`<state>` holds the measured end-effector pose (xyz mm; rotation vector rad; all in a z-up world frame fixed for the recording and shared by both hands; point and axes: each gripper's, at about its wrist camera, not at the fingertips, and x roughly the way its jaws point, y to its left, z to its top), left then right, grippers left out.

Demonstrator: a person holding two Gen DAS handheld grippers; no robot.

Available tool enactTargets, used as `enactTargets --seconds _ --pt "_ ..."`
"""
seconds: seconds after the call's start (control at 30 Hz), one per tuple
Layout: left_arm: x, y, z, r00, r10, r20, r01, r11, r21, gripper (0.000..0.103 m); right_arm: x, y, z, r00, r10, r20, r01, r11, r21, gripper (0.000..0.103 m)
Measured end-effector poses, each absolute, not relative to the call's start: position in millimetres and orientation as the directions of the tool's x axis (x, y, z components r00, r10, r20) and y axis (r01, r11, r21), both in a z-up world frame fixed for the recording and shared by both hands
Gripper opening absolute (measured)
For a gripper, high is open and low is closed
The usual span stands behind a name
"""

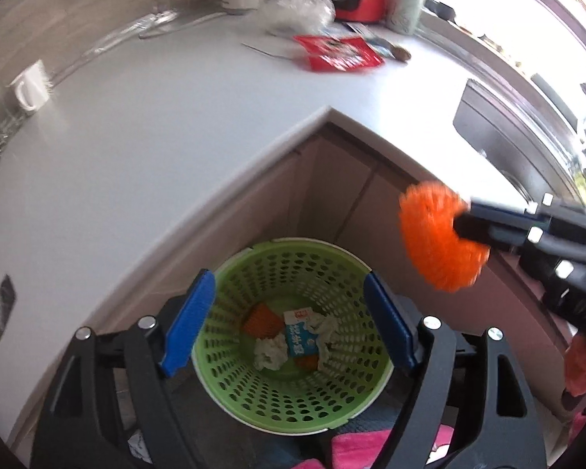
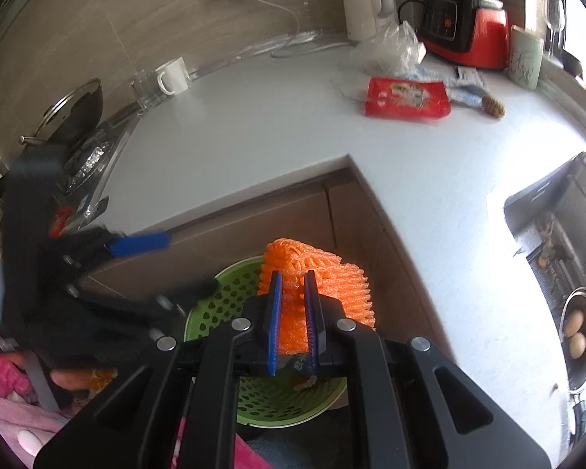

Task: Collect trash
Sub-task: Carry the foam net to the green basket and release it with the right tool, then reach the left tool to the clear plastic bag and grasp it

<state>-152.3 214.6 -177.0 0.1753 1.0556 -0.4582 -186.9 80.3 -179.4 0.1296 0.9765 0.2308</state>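
A green perforated basket (image 1: 293,402) stands on the floor in the counter's inner corner and holds crumpled paper, a small milk carton (image 1: 301,338) and an orange piece. My left gripper (image 1: 289,312) is open and empty directly above the basket. My right gripper (image 2: 293,293) is shut on an orange foam fruit net (image 2: 332,285) and holds it over the basket's rim (image 2: 215,305). The net also shows in the left wrist view (image 1: 429,242), to the right of the basket. A red snack packet (image 1: 338,52) and a clear plastic bag (image 1: 301,6) lie on the white counter (image 1: 136,136).
A white mug (image 2: 174,74), a white kettle (image 2: 361,0) and a red-and-black cooker (image 2: 465,35) stand along the back wall. A green cup (image 2: 525,56) stands near the window. A sink with eggs in a metal bowl (image 2: 580,332) is at right. A lidded pan (image 2: 70,113) is at left.
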Motion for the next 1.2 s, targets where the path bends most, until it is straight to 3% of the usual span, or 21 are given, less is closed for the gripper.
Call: enactTargets --seconds 0.27,0.37,0.4,0.47,0.5,0.93,1.2 --pt "-124 251 -155 0.493 -0.184 -0.850 0.313 0.949 -0.024 0.079 -193 102 -209 0.451 0.335 -0.827 -0.230 0.939 0.255 0.012" --pt "-117 257 -150 0.505 -0.173 -0.845 0.285 0.958 -0.026 0.079 -197 113 -216 0.417 0.355 -0.837 -0.269 0.927 0.260 0.017" --pt "-117 257 -149 0.509 -0.171 -0.844 0.280 0.960 -0.026 0.079 -198 117 -218 0.407 0.348 -0.845 -0.284 0.927 0.245 0.022" --pt "-114 257 -146 0.517 -0.173 -0.838 0.272 0.962 -0.030 0.079 -198 123 -221 0.392 0.337 -0.856 -0.294 0.928 0.231 0.055" --pt "-112 255 -144 0.520 -0.175 -0.836 0.270 0.962 -0.033 0.079 -199 125 -219 0.408 0.321 -0.855 -0.295 0.932 0.209 0.056" --pt "-77 203 -125 0.552 -0.216 -0.805 0.312 0.949 -0.040 0.079 -155 56 -170 0.549 0.233 -0.803 -0.195 0.970 0.148 0.060" --pt "-26 147 -104 0.580 -0.245 -0.777 0.333 0.942 -0.048 0.087 -115 1 -147 0.612 0.164 -0.774 -0.139 0.985 0.099 0.068"
